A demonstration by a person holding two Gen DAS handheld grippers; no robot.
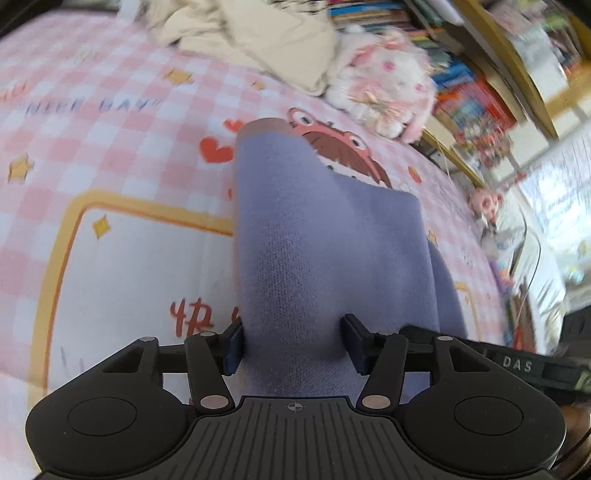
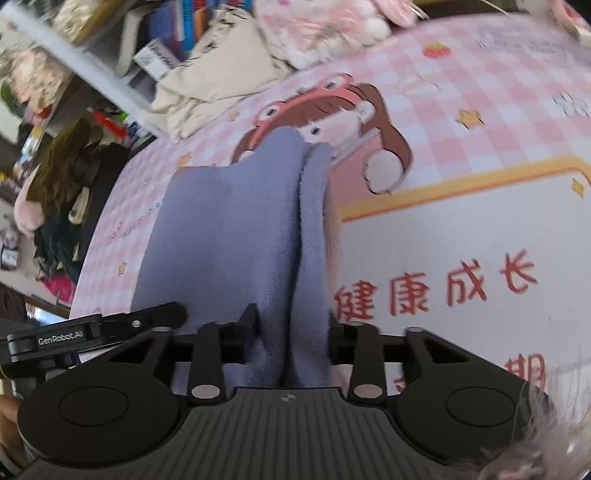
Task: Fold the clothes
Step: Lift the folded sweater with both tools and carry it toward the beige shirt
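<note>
While my left gripper point(image 1: 293, 341) and right gripper point(image 2: 290, 338) each clench the soft, limp lavender fleece garment point(image 1: 314, 236), I judge its edges the best hold.

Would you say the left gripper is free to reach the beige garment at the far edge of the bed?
Probably not: the left gripper is shut on the purple garment, far from the beige garment.

A pink checked cartoon bedsheet point(image 1: 110, 155) covers the bed; crowded wooden bookshelves point(image 1: 509, 74) stand beside it in daylight.
</note>
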